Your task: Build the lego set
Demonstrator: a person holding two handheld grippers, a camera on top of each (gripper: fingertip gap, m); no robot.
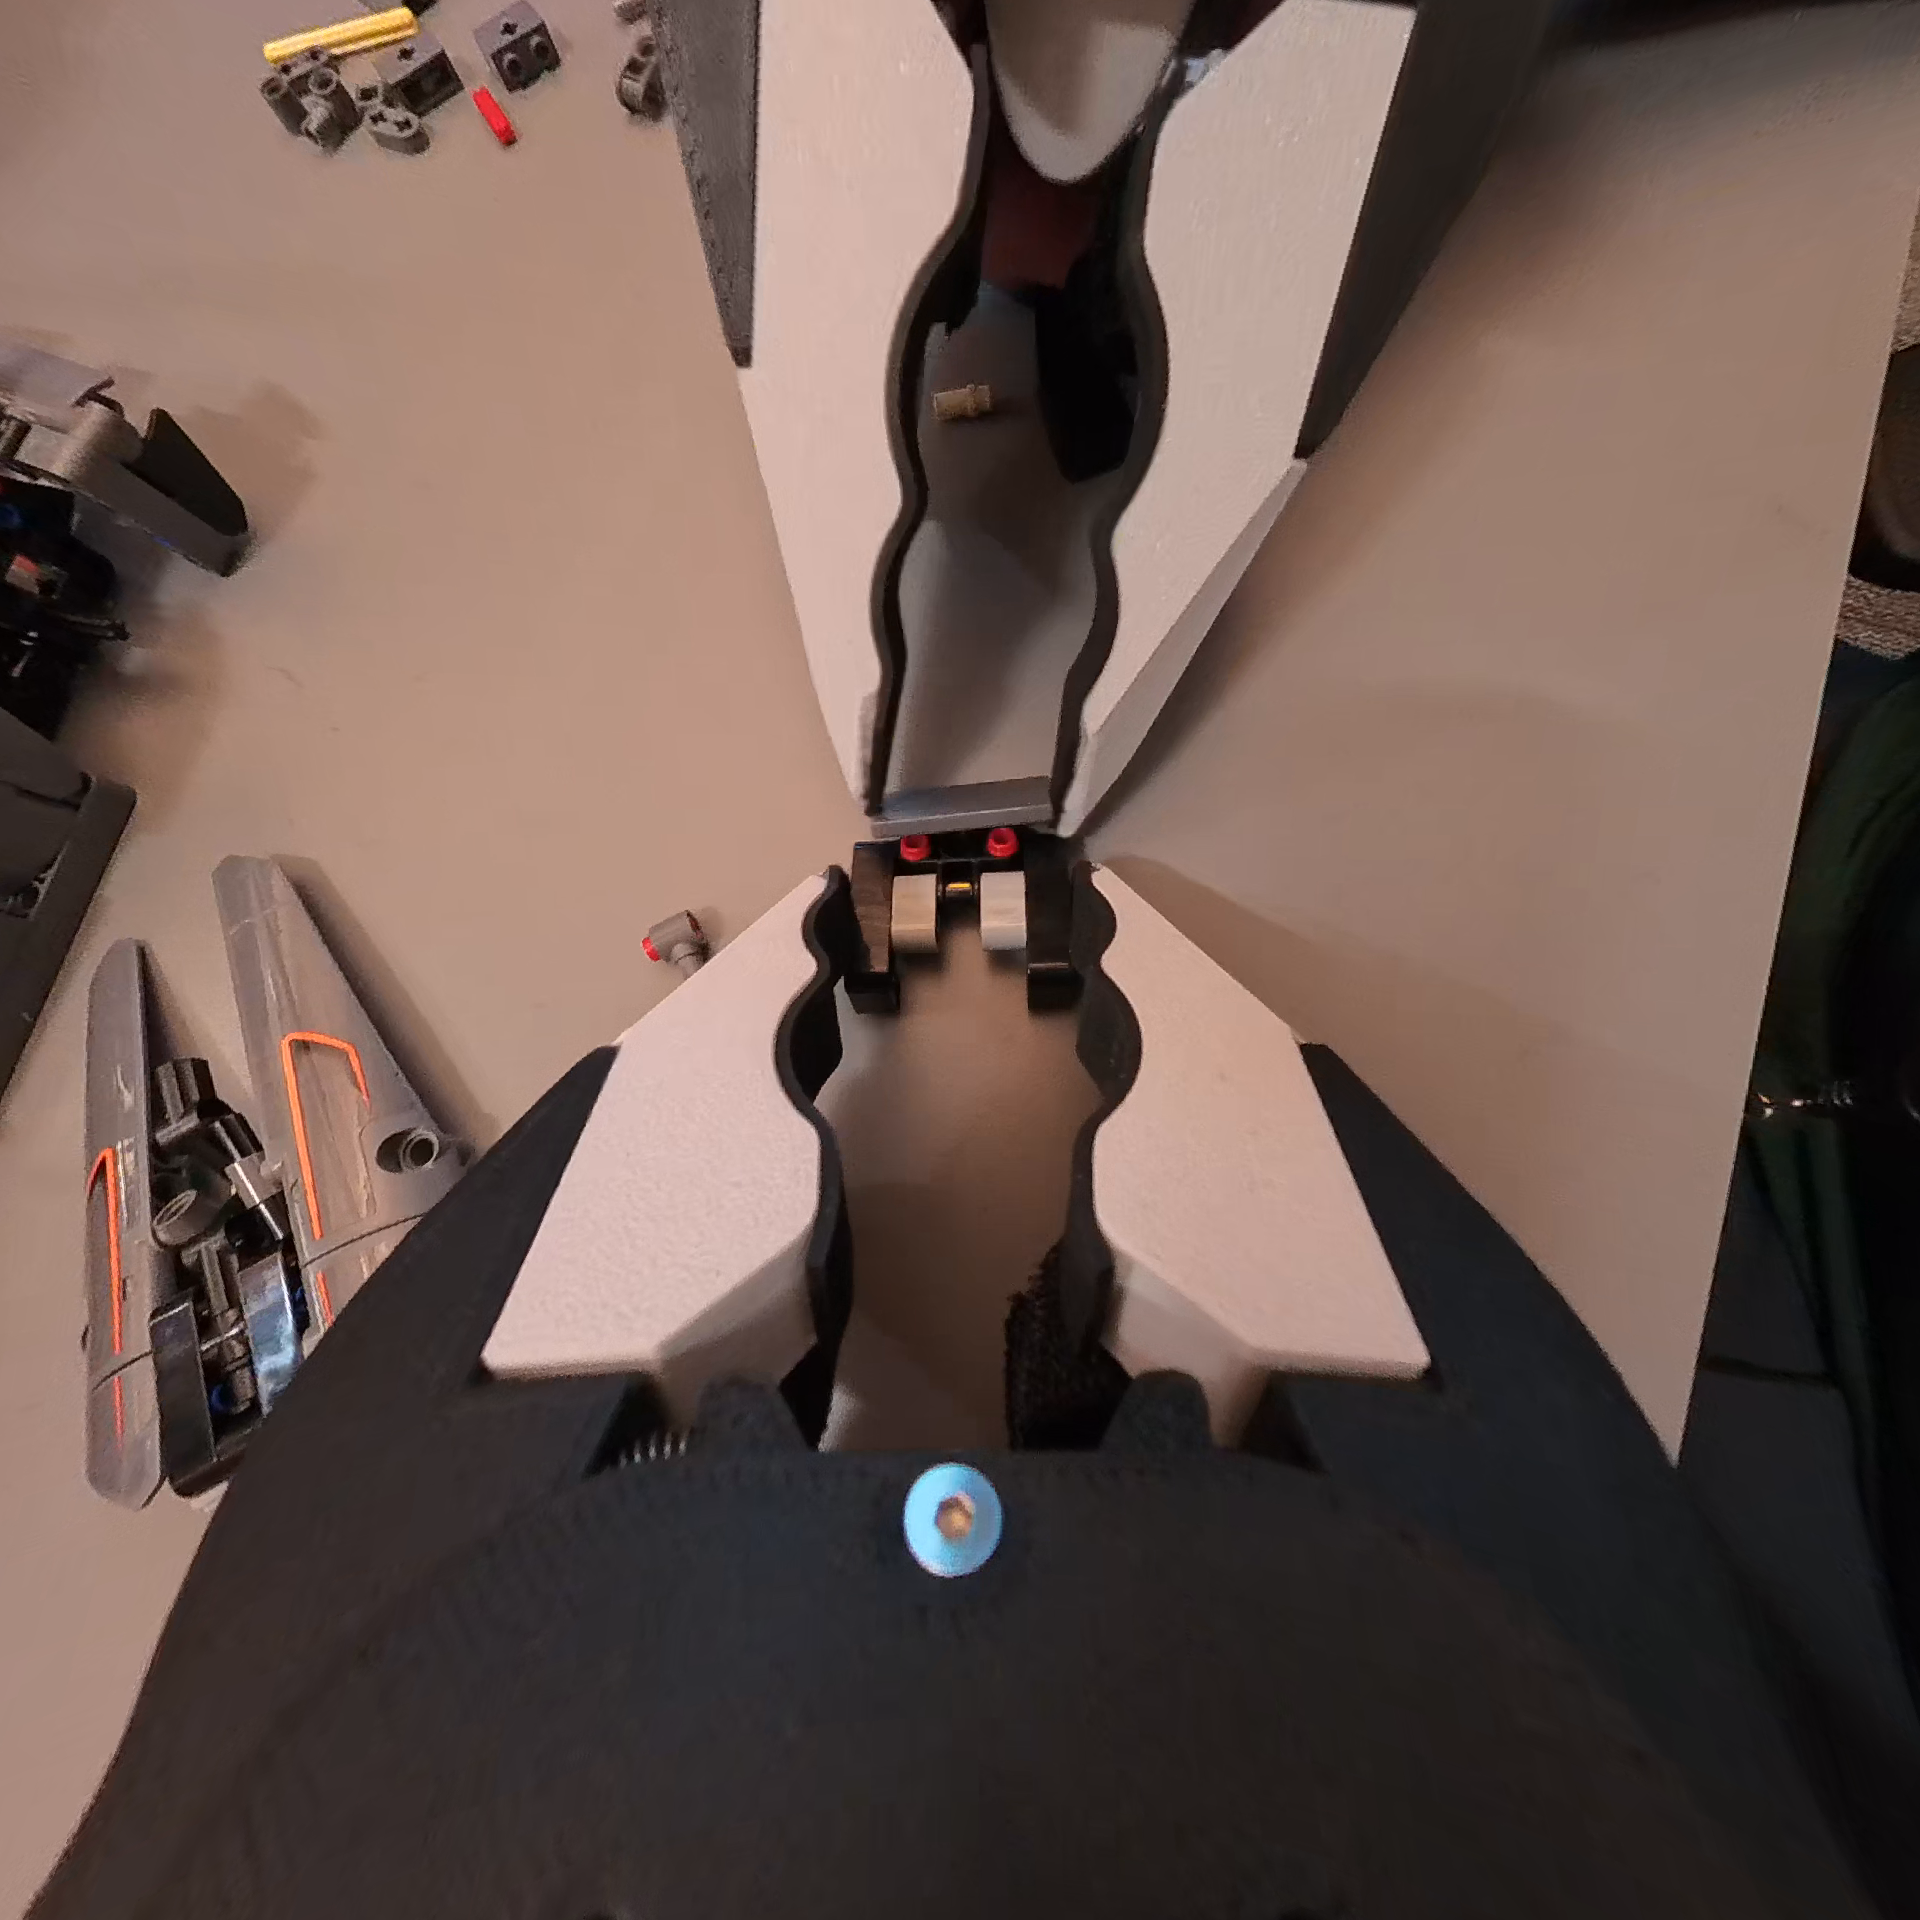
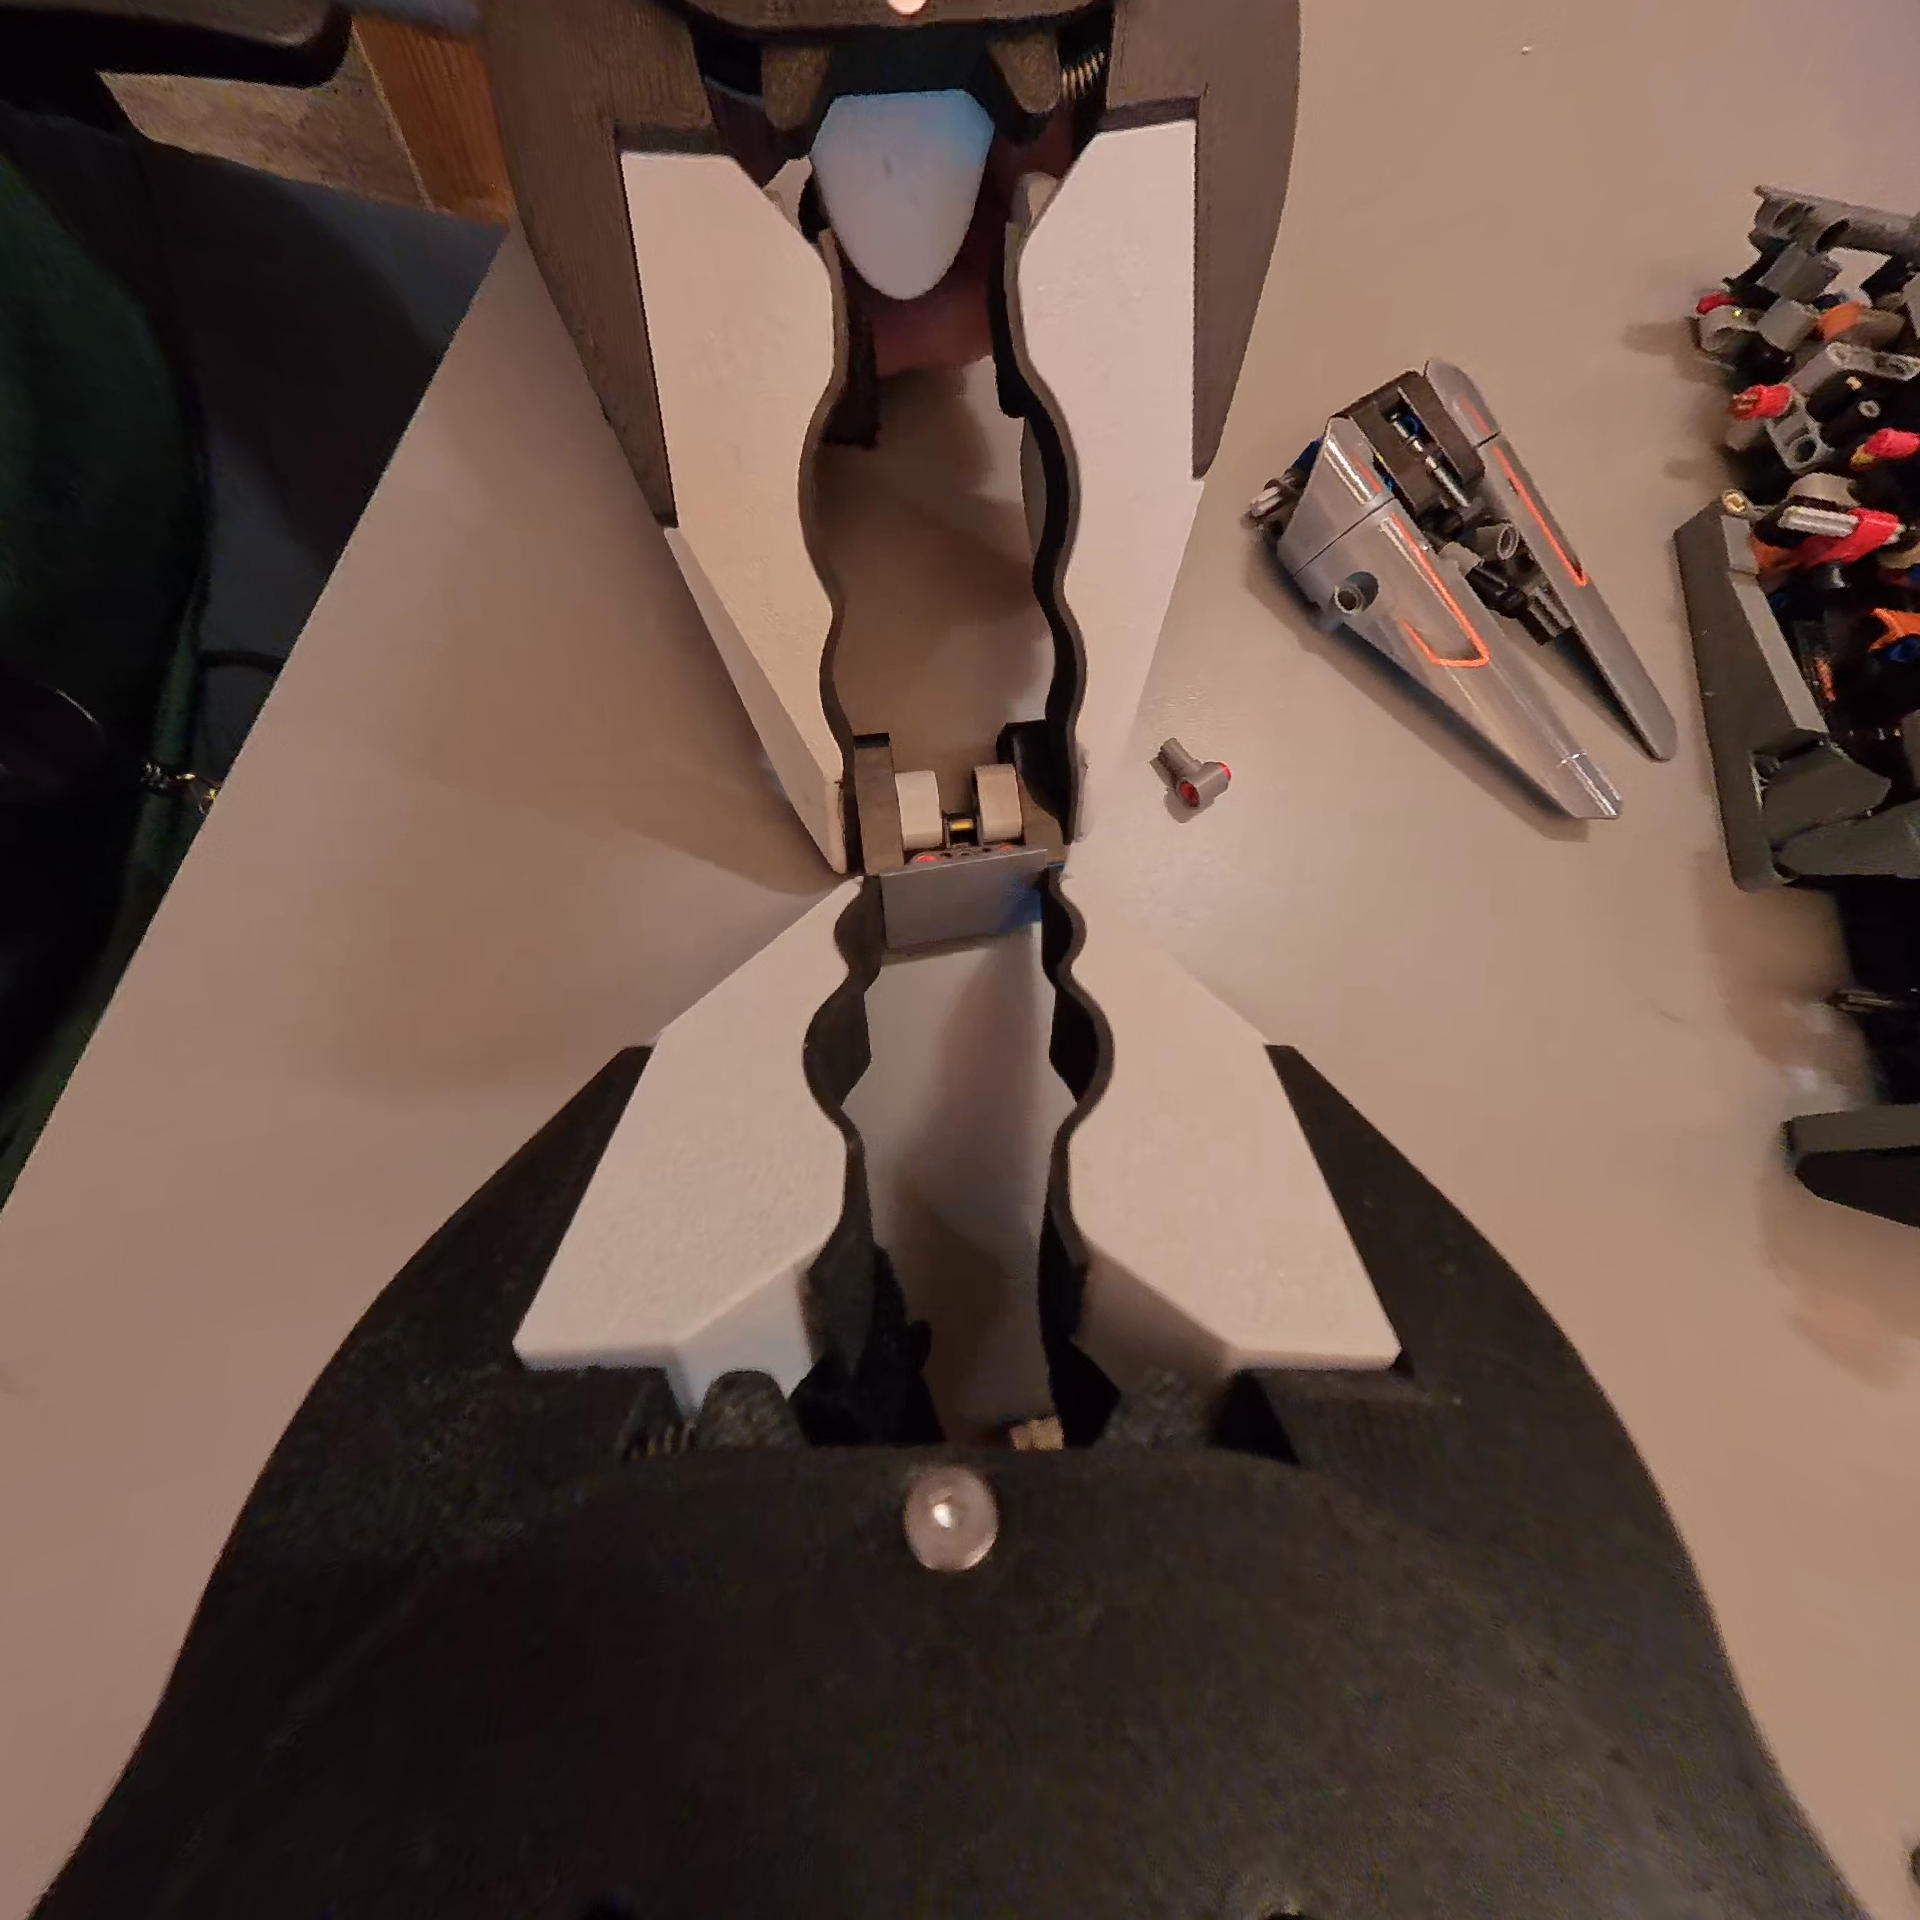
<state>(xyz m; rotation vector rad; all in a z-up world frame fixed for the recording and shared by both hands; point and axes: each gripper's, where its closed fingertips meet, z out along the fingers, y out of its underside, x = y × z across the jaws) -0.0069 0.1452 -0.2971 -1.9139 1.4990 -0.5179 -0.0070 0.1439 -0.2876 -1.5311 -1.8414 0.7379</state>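
Observation:
My two grippers meet tip to tip above the table. My left gripper (image 1: pixel 956 935) is shut on a small black sub-assembly (image 1: pixel 868 914) with two light grey pieces and two red pins. My right gripper (image 2: pixel 961 920) is shut on a dark grey flat piece (image 2: pixel 951 902). In the left wrist view the right gripper (image 1: pixel 961 795) comes in from the top, with the grey piece (image 1: pixel 961 808) against the red-pin end of the sub-assembly. In the right wrist view the left gripper (image 2: pixel 956 795) comes in from the top, holding the sub-assembly (image 2: pixel 914 810).
A grey wedge-shaped pair with orange stripes (image 1: pixel 260 1195) (image 2: pixel 1455 582) lies beside the grippers. A small grey connector with red ends (image 1: pixel 677 938) (image 2: pixel 1190 777) lies close by. Loose grey parts (image 1: pixel 405 83), a yellow axle (image 1: pixel 338 36) and a larger model (image 2: pixel 1818 520) lie farther off. The table edge (image 1: pixel 1766 935) is near. Only a small space, under 4 cm, lies between the two pairs of fingers. Both grippers' tips are roughly 20 cm from the larger model (image 2: pixel 1818 520).

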